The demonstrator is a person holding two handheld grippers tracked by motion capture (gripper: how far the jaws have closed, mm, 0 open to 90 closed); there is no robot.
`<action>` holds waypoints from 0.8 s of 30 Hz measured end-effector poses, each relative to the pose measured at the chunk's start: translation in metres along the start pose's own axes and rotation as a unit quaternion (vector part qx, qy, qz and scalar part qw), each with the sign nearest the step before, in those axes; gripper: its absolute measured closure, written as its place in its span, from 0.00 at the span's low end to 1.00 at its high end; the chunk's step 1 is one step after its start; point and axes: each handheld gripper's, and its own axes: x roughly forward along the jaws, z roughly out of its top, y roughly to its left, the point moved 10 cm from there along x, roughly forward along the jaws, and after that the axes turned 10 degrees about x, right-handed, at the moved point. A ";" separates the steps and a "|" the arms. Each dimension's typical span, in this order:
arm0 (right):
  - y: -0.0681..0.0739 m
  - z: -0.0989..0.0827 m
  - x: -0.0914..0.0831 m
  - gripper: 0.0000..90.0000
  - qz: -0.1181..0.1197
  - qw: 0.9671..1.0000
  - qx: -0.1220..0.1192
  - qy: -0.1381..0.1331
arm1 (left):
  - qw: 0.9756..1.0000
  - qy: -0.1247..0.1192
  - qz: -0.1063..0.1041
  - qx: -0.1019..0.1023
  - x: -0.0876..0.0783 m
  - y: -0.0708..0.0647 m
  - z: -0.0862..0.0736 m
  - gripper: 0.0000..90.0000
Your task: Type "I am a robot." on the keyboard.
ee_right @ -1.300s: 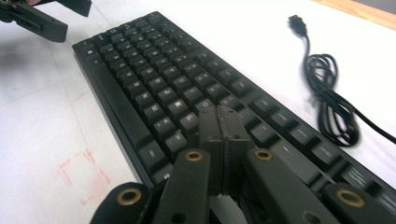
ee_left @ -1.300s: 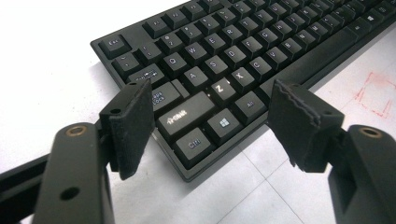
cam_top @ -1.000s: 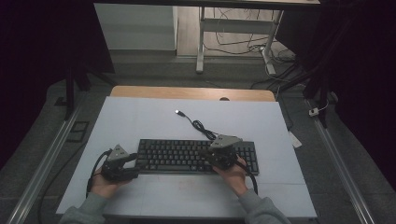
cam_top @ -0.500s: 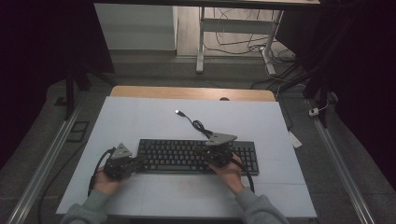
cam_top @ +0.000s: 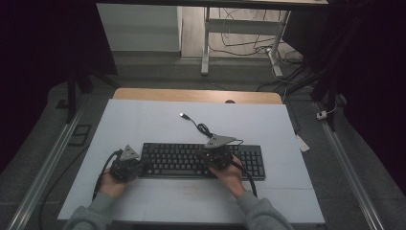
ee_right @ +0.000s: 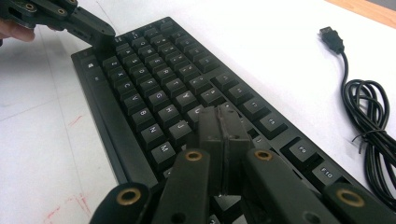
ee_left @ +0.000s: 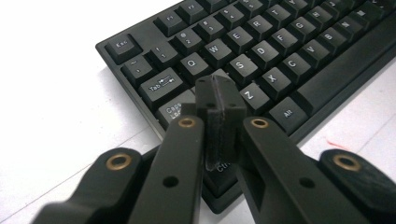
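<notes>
A black keyboard lies across the near half of the white table top. My left gripper is at its left end. In the left gripper view its jaws are shut together with nothing between them, tips down over the keys by Caps Lock and A. My right gripper is over the keyboard's right-middle. Its jaws are also shut and empty, tips low over the letter keys near J and K. I cannot tell whether either tip presses a key. The left gripper also shows at the keyboard's far corner in the right gripper view.
The keyboard's black cable lies coiled behind it, and its USB plug lies loose on the white top. A wooden strip edges the far side. Metal rails flank the table.
The right gripper has shifted a little leftward along the keyboard. The left gripper has edged slightly right onto the keyboard's left end.
</notes>
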 end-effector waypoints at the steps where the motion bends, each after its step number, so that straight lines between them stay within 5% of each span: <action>1: 0.000 0.000 0.001 1.00 0.000 1.000 0.000 0.001 | 1.000 0.000 0.000 0.000 0.000 0.000 0.000 0.99; 24: -0.003 0.001 0.020 1.00 -0.004 1.000 0.009 0.017 | 1.000 0.003 -0.002 0.005 0.001 -0.002 -0.001 0.99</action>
